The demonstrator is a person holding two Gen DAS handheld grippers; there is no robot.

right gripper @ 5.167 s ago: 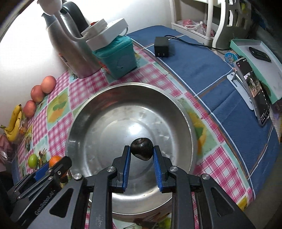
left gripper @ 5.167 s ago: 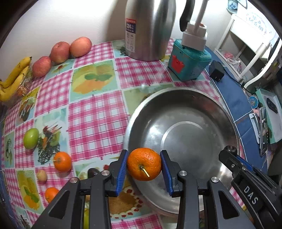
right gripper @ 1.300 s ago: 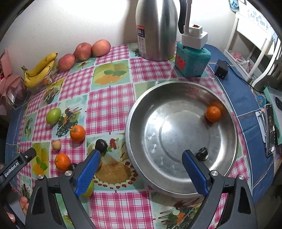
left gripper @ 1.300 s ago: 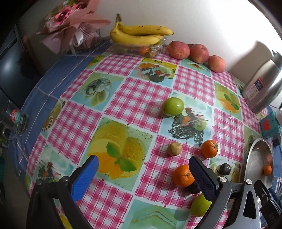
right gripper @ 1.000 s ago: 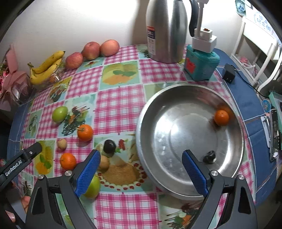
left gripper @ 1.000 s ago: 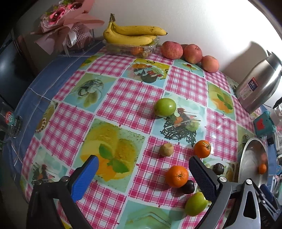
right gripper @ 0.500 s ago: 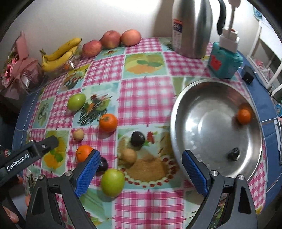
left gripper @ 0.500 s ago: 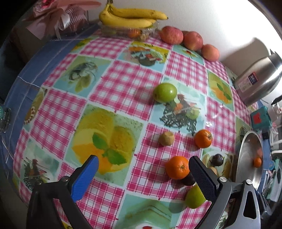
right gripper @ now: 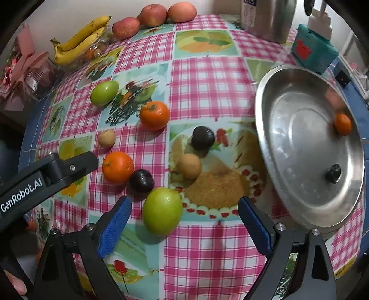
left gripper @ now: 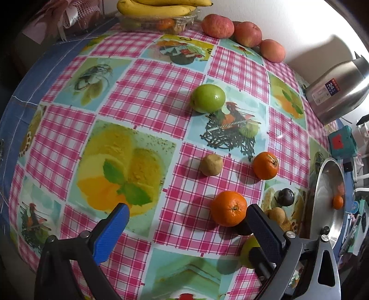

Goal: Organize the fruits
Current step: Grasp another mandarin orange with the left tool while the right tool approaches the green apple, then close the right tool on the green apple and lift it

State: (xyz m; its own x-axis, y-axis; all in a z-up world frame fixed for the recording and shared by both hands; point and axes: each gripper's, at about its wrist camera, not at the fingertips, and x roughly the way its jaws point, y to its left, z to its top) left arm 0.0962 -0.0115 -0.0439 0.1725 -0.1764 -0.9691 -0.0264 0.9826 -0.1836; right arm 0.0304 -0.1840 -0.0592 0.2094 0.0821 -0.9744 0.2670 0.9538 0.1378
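Note:
Loose fruit lies on the checked tablecloth. My left gripper (left gripper: 189, 228) is open, low over the cloth; an orange (left gripper: 228, 208) sits just inside its right finger, with a second orange (left gripper: 265, 165), a small tan fruit (left gripper: 211, 164) and a green apple (left gripper: 208, 98) beyond. My right gripper (right gripper: 184, 221) is open too, and a green apple (right gripper: 162, 211) sits between its fingers, nearer the left one. Ahead of it lie a dark plum (right gripper: 141, 180), a tan fruit (right gripper: 189, 166), another plum (right gripper: 203, 138) and two oranges (right gripper: 117, 168). The steel bowl (right gripper: 299, 207) holds one orange (right gripper: 343, 124) and a dark fruit (right gripper: 333, 173).
Bananas (right gripper: 80, 40) on a clear tray and three red apples (right gripper: 153, 15) line the far edge by the wall. A steel kettle (left gripper: 339, 92) and a teal box (right gripper: 313, 54) stand behind the bowl. A wrapped pink bouquet (right gripper: 20, 69) lies at the far left.
Both grippers let go of their fruit in the bowl, opened, and swung left over the loose fruit. They have come down closer; the right one now frames the green apple.

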